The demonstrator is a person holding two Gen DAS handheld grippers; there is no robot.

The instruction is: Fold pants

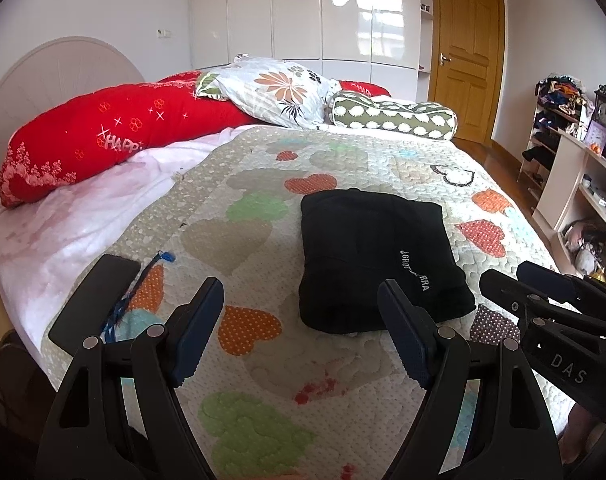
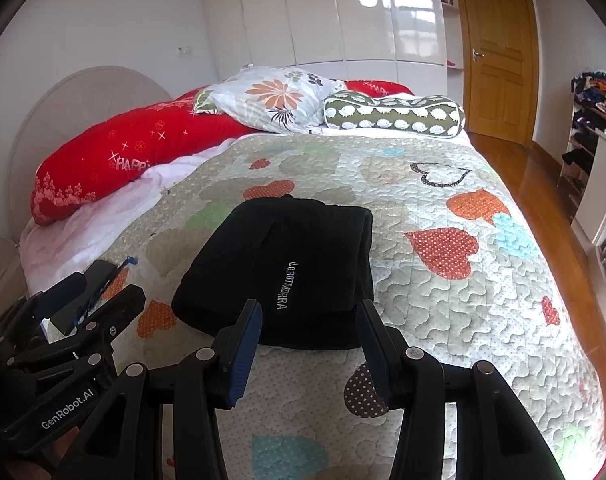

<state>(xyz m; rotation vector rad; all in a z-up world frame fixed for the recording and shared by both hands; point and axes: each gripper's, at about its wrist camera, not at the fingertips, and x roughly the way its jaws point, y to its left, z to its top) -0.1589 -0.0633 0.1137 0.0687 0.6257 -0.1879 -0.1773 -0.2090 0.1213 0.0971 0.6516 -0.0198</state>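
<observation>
The pants (image 1: 377, 258), black and already folded into a compact rectangular bundle, are seen lying flat on the heart-patterned quilt (image 1: 263, 208) near the middle of the bed. White lettering is shown running along the upper layer of the fabric, toward the near right part of the bundle. The folded edge at the near side is rounded and thick.

The left gripper (image 1: 301, 334) is held above the near part of the quilt with its jaws spread wide apart; nothing is gripped between them, and the bundle is seen just beyond the right finger. The right gripper (image 2: 309, 346) is likewise held with its jaws apart and empty, the near edge of the pants (image 2: 287, 268) being framed between its two fingers without being touched, as far as can be told. Each gripper is visible at the edge of the other's view, the two being held side by side.

A dark phone (image 1: 97, 298) with a blue cord is laid on the quilt at the near left. At the far end of the bed a red pillow (image 1: 103, 140), a floral pillow (image 1: 271, 90) and a green patterned bolster (image 1: 395, 120) are placed. A wooden door (image 1: 467, 56) is seen at the far right
</observation>
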